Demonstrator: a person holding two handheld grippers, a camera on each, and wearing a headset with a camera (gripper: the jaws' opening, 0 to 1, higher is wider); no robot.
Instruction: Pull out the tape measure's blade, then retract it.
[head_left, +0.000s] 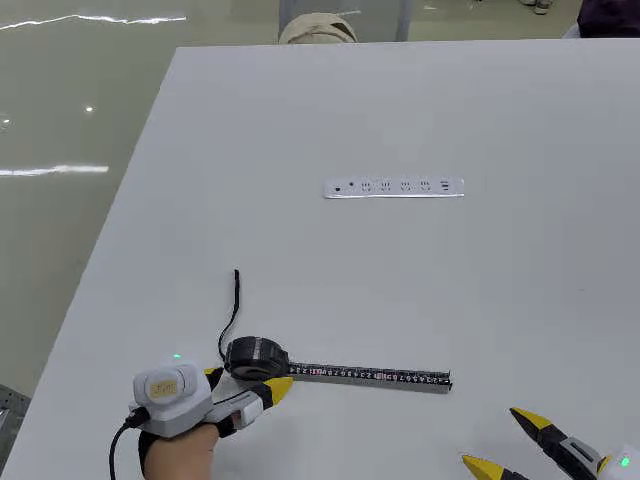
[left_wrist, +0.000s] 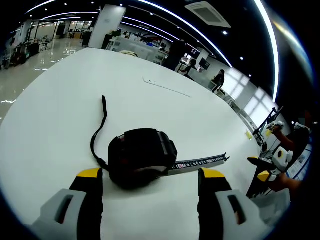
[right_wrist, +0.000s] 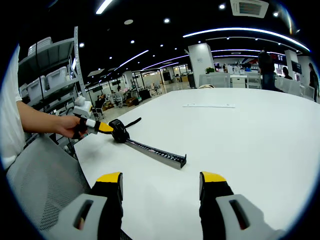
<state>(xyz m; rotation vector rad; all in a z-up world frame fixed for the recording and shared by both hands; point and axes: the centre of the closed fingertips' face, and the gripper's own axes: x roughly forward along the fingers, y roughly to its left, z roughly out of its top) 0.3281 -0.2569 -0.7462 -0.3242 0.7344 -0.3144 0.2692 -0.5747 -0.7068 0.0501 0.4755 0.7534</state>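
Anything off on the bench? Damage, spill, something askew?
Nothing stands out. The blade lies flat and straight on the table, out of the tape measure, strap loose behind it. The power strip lies mid-table. Left gripper and right gripper are open, holding nothing.

The black, rounded tape measure (head_left: 256, 357) is lying on the white table (head_left: 400, 280) near its front left part. Its blade (head_left: 370, 377) is sticking out partway and resting flat on the surface, running straight to the right and ending in a small hook. Its thin black strap (head_left: 232, 310) is trailing away from the case toward the far side of the table.
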